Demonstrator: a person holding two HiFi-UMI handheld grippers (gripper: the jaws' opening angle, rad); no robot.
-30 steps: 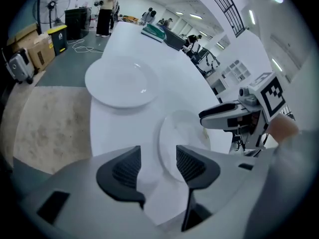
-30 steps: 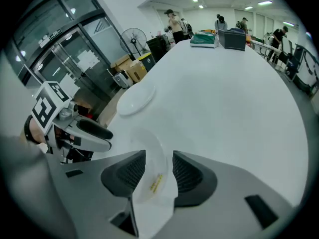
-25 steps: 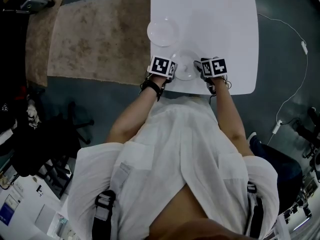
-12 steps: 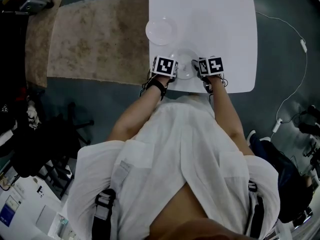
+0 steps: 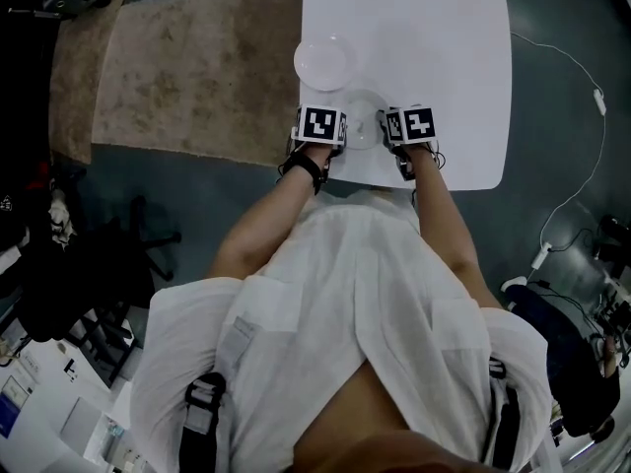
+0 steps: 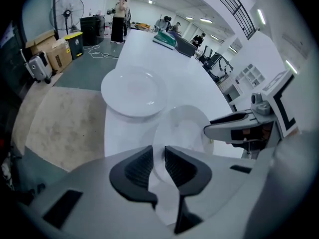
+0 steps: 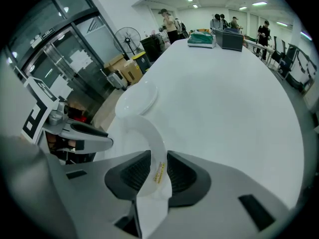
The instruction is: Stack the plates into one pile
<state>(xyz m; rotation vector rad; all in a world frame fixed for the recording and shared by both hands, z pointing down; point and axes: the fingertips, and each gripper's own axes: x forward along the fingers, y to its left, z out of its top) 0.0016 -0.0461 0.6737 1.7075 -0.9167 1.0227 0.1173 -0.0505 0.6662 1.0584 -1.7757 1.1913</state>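
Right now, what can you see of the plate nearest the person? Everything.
The near plate is round, plain white and glossy, with a shallow well and raised rim; empty. It is by the white table's near edge, apart from the other plate. The left gripper and right gripper have just been closing on opposite sides of its rim, pads on it. A yellow sticker shows at the right-hand grip.

Head view: dim, underexposed, muddy darks. Only the white table (image 5: 444, 28) reads bright, nearly blown out.

Gripper views: brighter. Even light from ceiling strips (image 7: 259, 4) far ahead of the right gripper (image 7: 158, 176), soft shadows. Same look past the left gripper (image 6: 158, 166).

Heavy fisheye, black vignetted corners. Close jaw bodies are soft. The plate (image 7: 149, 133) rim between them is washed out.
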